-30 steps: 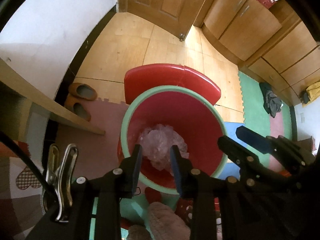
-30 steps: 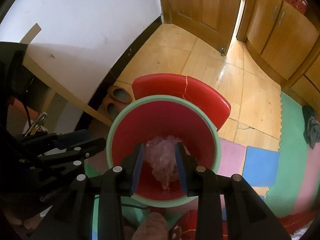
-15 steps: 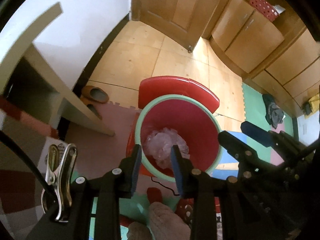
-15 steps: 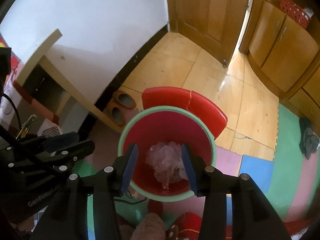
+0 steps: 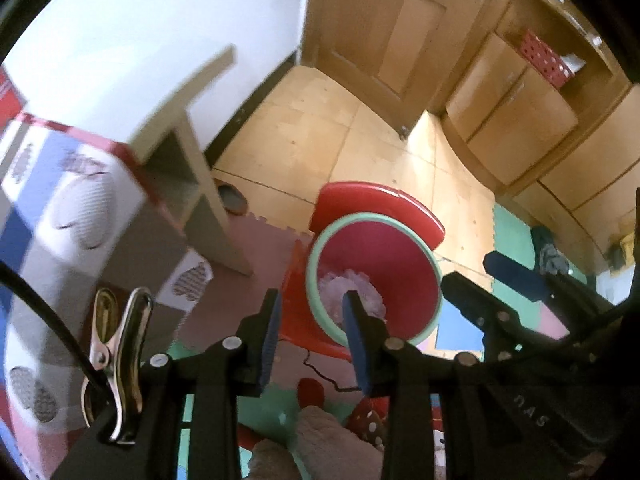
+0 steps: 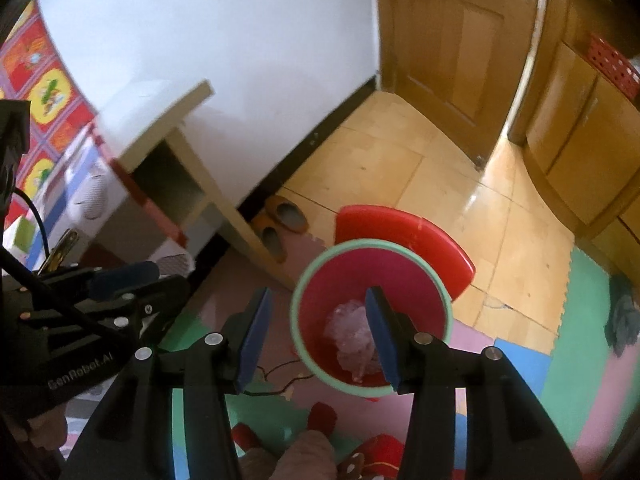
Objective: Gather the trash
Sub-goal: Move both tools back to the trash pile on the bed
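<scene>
Wooden floorboards (image 6: 436,168) run to a closed wooden door (image 6: 452,40) at the far side, with a white wall (image 6: 200,32) on the left and wooden cabinets (image 5: 516,116) on the far right. Nearer, the floor is covered by interlocking foam mats (image 6: 576,344) in pink, green and blue. A pale wooden table (image 6: 168,120) stands against the wall on the left (its edge is blurred in both views), and a pair of brown slippers (image 6: 280,220) lies on the floor beside its leg.

On the mat sits a red plastic trash bin with a pale green rim (image 6: 400,276), its red lid (image 6: 404,228) tipped open on the far side. At the bottom of the bin lies a crumpled clear plastic bag (image 6: 352,336), also visible in the left wrist view as a pale wad (image 5: 340,292) against the near wall of the bin (image 5: 384,256).

The right gripper (image 6: 316,332) hangs above the near rim of the bin with its two blue-padded fingers spread wide and nothing between them. The left gripper (image 5: 312,344) hangs just left of the bin's near rim, its blue pads likewise parted and empty. Each gripper shows in the other's view, side by side and apart: the right one at the right edge (image 5: 516,280), the left one at the left edge (image 6: 120,280). A metal spring clip (image 5: 116,364) holds a black cable on the left gripper's body.
</scene>
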`<state>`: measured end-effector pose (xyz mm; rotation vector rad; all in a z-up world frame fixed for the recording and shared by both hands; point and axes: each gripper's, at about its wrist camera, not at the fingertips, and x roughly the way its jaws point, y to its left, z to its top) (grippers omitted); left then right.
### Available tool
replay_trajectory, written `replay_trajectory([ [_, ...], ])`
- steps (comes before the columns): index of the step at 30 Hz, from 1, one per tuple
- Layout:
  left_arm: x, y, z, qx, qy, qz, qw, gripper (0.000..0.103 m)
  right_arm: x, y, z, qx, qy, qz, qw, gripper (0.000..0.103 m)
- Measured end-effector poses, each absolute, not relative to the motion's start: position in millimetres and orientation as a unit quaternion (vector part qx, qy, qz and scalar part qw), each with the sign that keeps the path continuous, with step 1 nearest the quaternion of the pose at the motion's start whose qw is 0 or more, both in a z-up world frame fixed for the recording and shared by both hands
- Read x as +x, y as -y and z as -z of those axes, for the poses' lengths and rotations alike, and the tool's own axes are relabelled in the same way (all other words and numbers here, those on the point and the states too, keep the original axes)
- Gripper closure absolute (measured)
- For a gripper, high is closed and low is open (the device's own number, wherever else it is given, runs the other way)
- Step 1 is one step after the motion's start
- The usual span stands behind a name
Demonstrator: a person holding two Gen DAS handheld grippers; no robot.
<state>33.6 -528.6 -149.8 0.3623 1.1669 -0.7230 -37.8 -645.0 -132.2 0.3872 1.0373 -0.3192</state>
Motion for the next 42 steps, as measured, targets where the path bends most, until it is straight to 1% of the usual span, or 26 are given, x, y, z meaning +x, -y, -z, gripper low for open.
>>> replay_trajectory([
  [12,53.3,445.8,99.4,0.118,-0.525,0.265,0.8,0.07,-11.2,585.3,87.9,0.153,-0.471,0.074,0.866,0.054],
  [28,71.4,322.9,57.2,0.072,-0.508,0.169,0.842,0.07,25.5,493.4,47.9,0.133,-0.449,-0.04,0.883,0.054],
  [30,72.6,306.5,54.1,0.064,-0.506,0.156,0.846,0.07,30.4,485.3,45.1,0.134,-0.449,-0.052,0.882,0.051],
  [31,73.2,297.9,52.8,0.06,-0.506,0.147,0.848,0.07,32.7,480.6,43.3,0.135,-0.447,-0.059,0.882,0.047],
  [32,74.2,290.8,51.9,0.056,-0.506,0.14,0.85,0.07,35.1,475.4,41.0,0.136,-0.446,-0.066,0.882,0.045],
  [42,82.8,202.8,38.5,0.023,-0.492,0.06,0.868,0.07,63.9,428.1,27.6,0.136,-0.442,-0.122,0.878,0.045],
])
